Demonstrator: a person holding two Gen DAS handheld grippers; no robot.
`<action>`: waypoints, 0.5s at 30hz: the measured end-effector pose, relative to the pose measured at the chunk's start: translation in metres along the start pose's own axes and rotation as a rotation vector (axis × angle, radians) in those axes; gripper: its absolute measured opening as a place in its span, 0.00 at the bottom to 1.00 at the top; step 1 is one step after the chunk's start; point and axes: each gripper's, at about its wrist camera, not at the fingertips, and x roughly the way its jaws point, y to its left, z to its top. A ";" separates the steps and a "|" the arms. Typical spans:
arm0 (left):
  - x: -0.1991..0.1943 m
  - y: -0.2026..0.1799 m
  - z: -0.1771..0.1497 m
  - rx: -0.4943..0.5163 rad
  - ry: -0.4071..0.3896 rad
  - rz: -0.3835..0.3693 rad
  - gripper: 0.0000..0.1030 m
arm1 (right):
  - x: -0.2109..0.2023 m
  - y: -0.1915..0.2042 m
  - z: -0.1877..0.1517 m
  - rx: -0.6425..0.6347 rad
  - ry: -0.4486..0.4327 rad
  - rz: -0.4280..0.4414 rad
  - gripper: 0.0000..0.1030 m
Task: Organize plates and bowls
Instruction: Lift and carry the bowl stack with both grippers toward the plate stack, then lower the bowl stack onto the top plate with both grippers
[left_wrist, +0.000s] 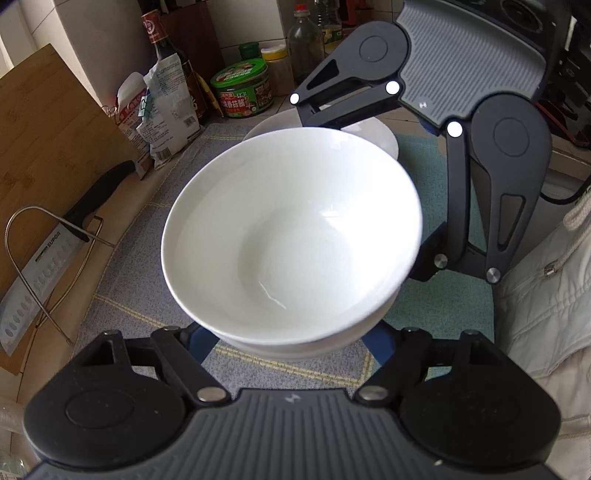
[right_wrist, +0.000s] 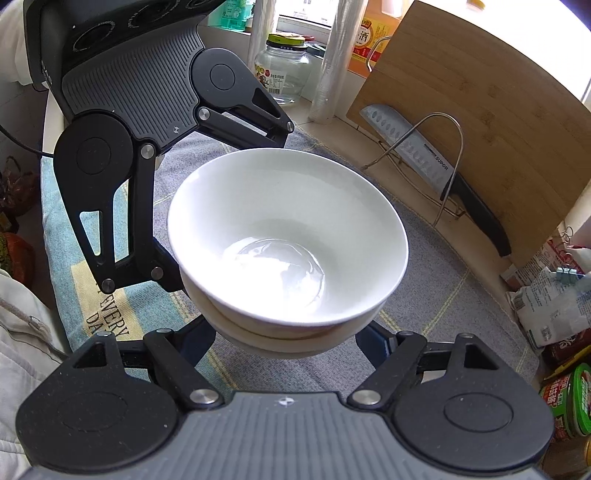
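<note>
Step in hand, as judged: transfer of a stack of white bowls (left_wrist: 291, 236), two nested as far as visible, raised clear of the patterned cloth (left_wrist: 147, 295) covering the counter (left_wrist: 147, 192). Stack carried jointly, level, between both tools.

Left hand-held gripper (left_wrist: 291, 347): fingers partly spread, straddling the near side of the lower bowl, blue pads visible at either flank under the rim. Apparent clamp on the bowl wall; actual pad contact hidden beneath the stack.

Right hand-held gripper (right_wrist: 288, 347): same arrangement on the opposite side, jaws partly spread around the lower bowl. Pad contact likewise concealed by the bowl. In the left wrist view, seen reaching in from the upper right (left_wrist: 424, 254).

Location of task items: stack in mid-air between the two tools; white plate (left_wrist: 373, 136) lying on the cloth just behind the stack.

Next move, as judged: level travel toward the plate, both tools moved together, equal squeeze maintained to prevent tilt or slip of the upper bowl. Hazard nearby: knife (right_wrist: 436, 166) in a wire rack (right_wrist: 443, 147) against the cutting board (right_wrist: 480, 110).
</note>
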 end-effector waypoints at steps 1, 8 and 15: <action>0.002 0.000 0.006 0.007 -0.004 0.001 0.79 | -0.003 -0.003 -0.002 0.003 -0.001 -0.009 0.83; 0.018 -0.006 0.047 0.055 -0.042 -0.010 0.79 | -0.026 -0.031 -0.023 0.029 0.003 -0.074 0.83; 0.046 -0.012 0.084 0.087 -0.079 -0.031 0.79 | -0.041 -0.062 -0.048 0.061 0.026 -0.143 0.83</action>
